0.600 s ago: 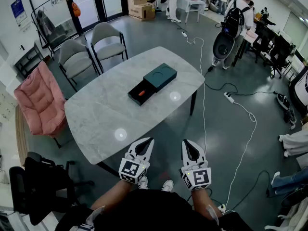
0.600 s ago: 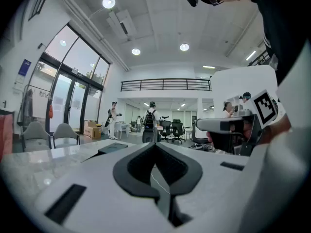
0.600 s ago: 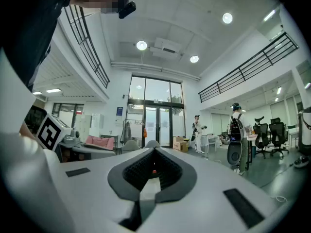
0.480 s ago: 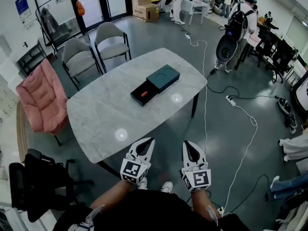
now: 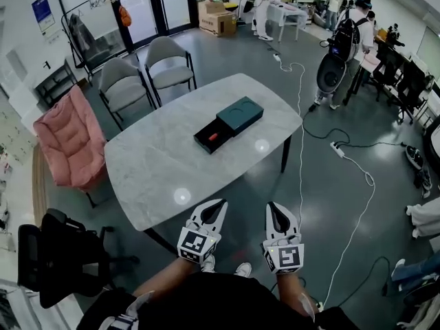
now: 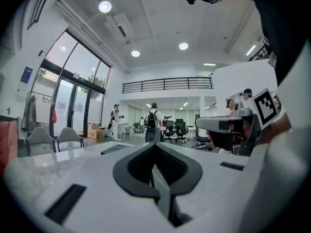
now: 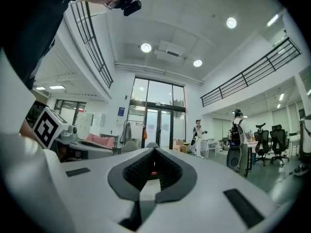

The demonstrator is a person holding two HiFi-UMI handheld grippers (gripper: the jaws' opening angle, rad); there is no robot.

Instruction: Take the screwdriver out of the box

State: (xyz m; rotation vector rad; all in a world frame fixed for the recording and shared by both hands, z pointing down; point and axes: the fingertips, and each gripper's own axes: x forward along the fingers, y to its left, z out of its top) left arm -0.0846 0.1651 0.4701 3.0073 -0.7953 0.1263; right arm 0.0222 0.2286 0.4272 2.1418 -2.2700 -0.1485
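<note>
Barely anything has changed: I've edged toward the table (image 5: pixel 151 170), left gripper (image 5: pixel 217 203) and right gripper (image 5: pixel 276 207) pressed together and empty, with the screwdriver (image 5: pixel 213 137) untouched in its box (image 5: pixel 234 117).

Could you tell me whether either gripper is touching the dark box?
No, the left gripper and right gripper hang short of the pale marble table, far from the dark rectangular box.

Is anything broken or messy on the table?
Nothing looks broken or spilled. The dark box lies slantwise on the table, its drawer slid out with the orange screwdriver showing inside. That is just open, not damaged.
</note>
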